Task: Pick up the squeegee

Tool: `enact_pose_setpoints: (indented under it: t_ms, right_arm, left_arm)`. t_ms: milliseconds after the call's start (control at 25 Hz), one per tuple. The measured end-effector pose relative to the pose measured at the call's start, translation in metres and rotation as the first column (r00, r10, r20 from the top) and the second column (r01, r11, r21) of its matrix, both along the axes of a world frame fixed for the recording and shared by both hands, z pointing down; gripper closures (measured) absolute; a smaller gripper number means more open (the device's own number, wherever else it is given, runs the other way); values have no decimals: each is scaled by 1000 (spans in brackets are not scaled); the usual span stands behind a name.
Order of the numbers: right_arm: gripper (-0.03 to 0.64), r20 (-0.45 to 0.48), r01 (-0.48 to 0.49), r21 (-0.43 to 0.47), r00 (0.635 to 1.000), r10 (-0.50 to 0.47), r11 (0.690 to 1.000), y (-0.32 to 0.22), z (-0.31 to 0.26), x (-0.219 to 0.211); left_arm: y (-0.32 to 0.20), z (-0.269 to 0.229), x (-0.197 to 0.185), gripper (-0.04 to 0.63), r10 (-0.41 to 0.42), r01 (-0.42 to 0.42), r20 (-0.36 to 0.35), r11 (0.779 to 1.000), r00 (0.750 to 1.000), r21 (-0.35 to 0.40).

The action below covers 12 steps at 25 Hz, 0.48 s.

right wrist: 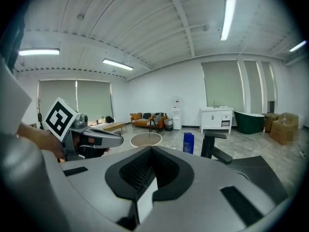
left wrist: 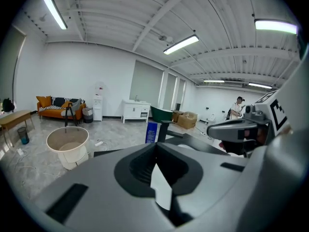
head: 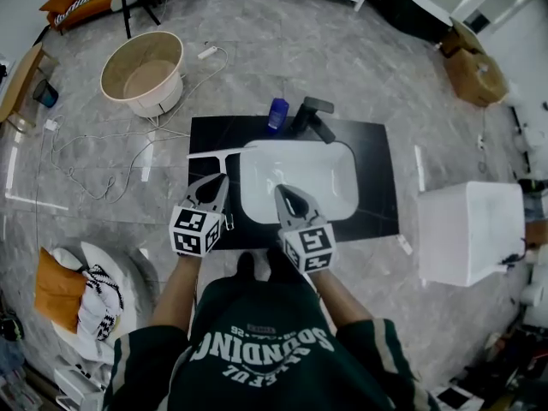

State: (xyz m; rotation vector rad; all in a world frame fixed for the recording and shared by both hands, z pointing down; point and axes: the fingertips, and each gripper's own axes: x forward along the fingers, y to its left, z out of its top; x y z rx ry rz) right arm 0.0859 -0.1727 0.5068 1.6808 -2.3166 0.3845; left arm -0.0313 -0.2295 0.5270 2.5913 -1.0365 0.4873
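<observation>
The squeegee (head: 211, 155), a thin white bar with a short handle, lies on the black countertop (head: 377, 178) just left of the white sink basin (head: 298, 178). In the head view my left gripper (head: 221, 181) points at the counter's left part, its tip a little short of the squeegee, jaws shut and empty. My right gripper (head: 279, 190) hovers over the basin's near rim, also shut and empty. In the left gripper view the left gripper (left wrist: 155, 148) hides the squeegee behind its own body. The right gripper (right wrist: 151, 150) shows closed jaws too.
A black faucet (head: 312, 116) and a blue bottle (head: 277, 114) stand at the counter's far edge. A round beige tub (head: 143, 71) and loose cables (head: 103, 157) lie on the floor to the left. A white box (head: 469, 229) stands to the right, cardboard boxes (head: 475, 74) behind it.
</observation>
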Motion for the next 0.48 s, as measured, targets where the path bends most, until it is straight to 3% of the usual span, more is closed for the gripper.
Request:
enact_pose_setpoints:
  t_ms: [240, 480]
  right_arm:
    - [615, 12, 102, -2, 995, -102, 995, -41, 0, 0]
    - [617, 18, 228, -9, 974, -227, 974, -70, 1, -8]
  left_arm:
    - [-24, -1, -3, 594, -109, 109, 2, 994, 994, -4]
    - [-39, -2, -12, 594, -231, 231, 7, 973, 973, -8]
